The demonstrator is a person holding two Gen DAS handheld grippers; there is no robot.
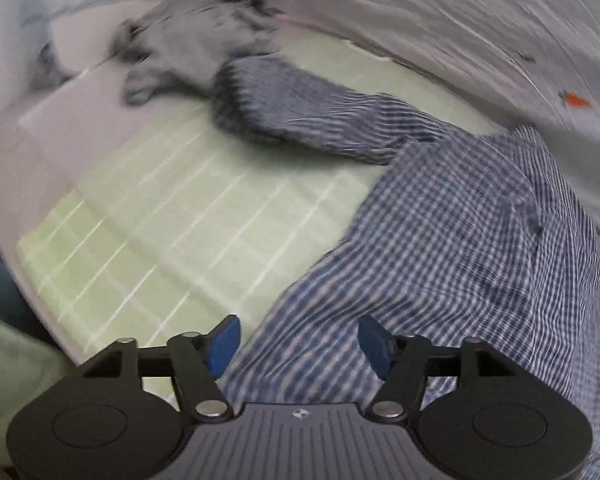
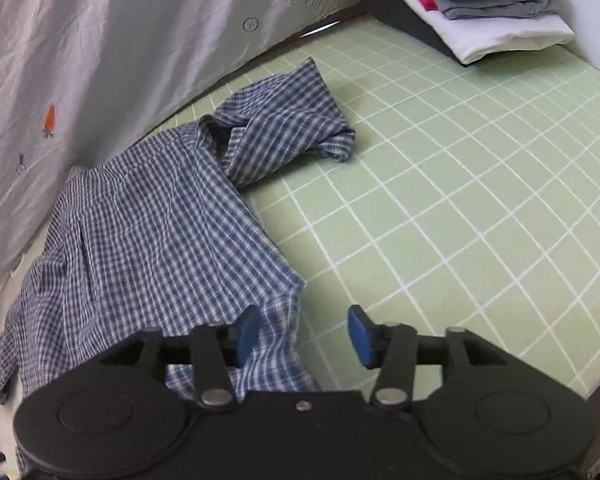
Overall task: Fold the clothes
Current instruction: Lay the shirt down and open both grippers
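A blue-and-white checked shirt (image 2: 140, 232) lies spread and rumpled on a green grid-patterned sheet (image 2: 460, 184). One sleeve (image 2: 284, 128) is bunched toward the back. In the left wrist view the shirt (image 1: 440, 240) fills the right side, its other sleeve (image 1: 300, 108) stretched to the left. My left gripper (image 1: 298, 344) is open just above the shirt's near edge. My right gripper (image 2: 304, 332) is open over the shirt's lower corner, holding nothing.
A stack of folded clothes (image 2: 492, 4) sits at the back right. A white printed cloth (image 2: 100, 48) hangs along the back. A grey garment (image 1: 188, 52) lies at the far left on a white surface. The sheet's front edge (image 2: 596, 380) drops off at the right.
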